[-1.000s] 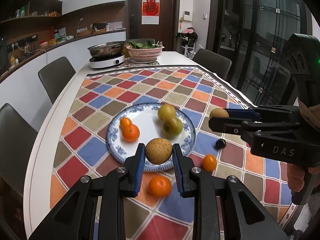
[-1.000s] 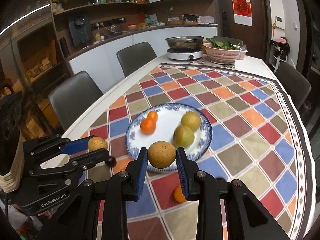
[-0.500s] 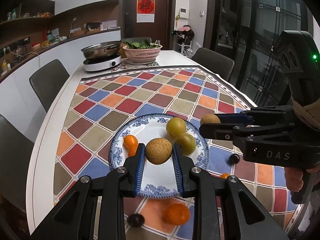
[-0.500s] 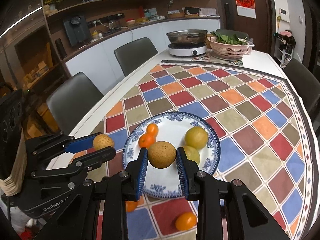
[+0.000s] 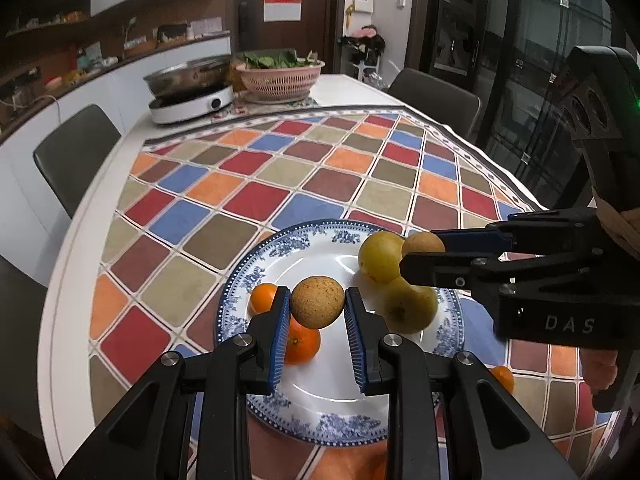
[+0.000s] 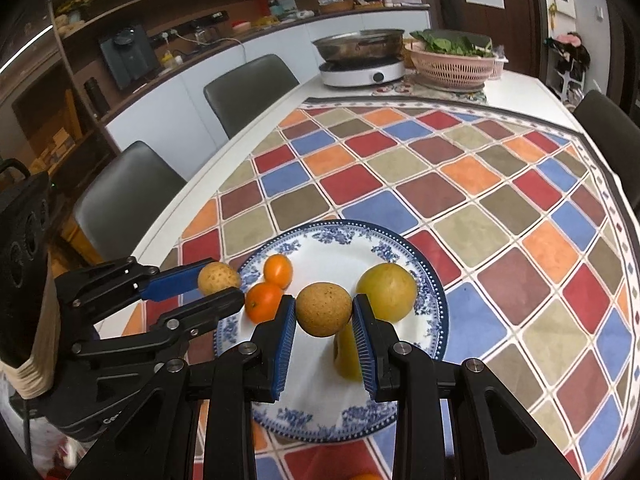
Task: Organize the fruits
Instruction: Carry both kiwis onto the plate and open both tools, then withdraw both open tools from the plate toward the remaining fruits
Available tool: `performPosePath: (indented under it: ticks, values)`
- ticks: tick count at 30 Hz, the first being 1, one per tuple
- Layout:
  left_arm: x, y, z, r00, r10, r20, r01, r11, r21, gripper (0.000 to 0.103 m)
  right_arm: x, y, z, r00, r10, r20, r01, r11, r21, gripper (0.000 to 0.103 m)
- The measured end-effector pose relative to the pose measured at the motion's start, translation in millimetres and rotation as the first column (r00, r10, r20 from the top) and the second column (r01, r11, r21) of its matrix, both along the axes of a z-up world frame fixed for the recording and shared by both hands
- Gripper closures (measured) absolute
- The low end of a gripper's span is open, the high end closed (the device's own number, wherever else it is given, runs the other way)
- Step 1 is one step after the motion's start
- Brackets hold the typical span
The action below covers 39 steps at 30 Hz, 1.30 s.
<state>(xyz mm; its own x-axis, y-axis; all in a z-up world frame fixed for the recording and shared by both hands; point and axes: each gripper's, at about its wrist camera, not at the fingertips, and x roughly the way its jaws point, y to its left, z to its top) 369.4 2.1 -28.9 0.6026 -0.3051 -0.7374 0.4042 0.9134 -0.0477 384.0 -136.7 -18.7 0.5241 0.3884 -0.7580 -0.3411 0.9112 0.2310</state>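
Holding one speckled brown fruit (image 5: 317, 307) in the left gripper (image 5: 317, 312) and another (image 6: 324, 309) in the right gripper (image 6: 324, 316), both clamped above the blue-and-white plate (image 5: 288, 248), presumably to join the fruit already there.

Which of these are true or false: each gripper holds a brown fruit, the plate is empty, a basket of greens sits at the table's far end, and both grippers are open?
1. Each gripper holds a brown fruit. True: the left gripper clamps one brown fruit, the right gripper another.
2. The plate is empty. False: it holds two oranges and two yellow-green fruits.
3. A basket of greens sits at the table's far end. True.
4. Both grippers are open. False: both are shut on fruit.
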Motion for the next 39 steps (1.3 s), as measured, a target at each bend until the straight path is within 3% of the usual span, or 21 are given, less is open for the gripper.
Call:
performPosePath:
  ticks: [16,21,28,39]
  values:
    - [27,1,-28,0.997,0.0,-0.078,0.0,1.0,0.006,0.075,21,6,-27,0.999,-0.004,-0.051,0.004,1.0,0.0,0.073]
    - [26,3,-29,0.996,0.009,-0.088,-0.009,1.0,-0.007,0.071,22,6,-30,0.998,-0.008,-0.059,0.009,1.0,0.001,0.073]
    - [16,6,-22,0.997,0.032,-0.07,-0.031,0.999,0.006,0.069,21,2,-28,0.998,-0.02,-0.058,0.021,1.0,0.015,0.068]
    - [-21,13,16,0.996,0.092,0.002,-0.092,0.996,0.01,0.067,-7,1,-6,1.0,-0.017,0.004,0.017,1.0,0.003,0.066]
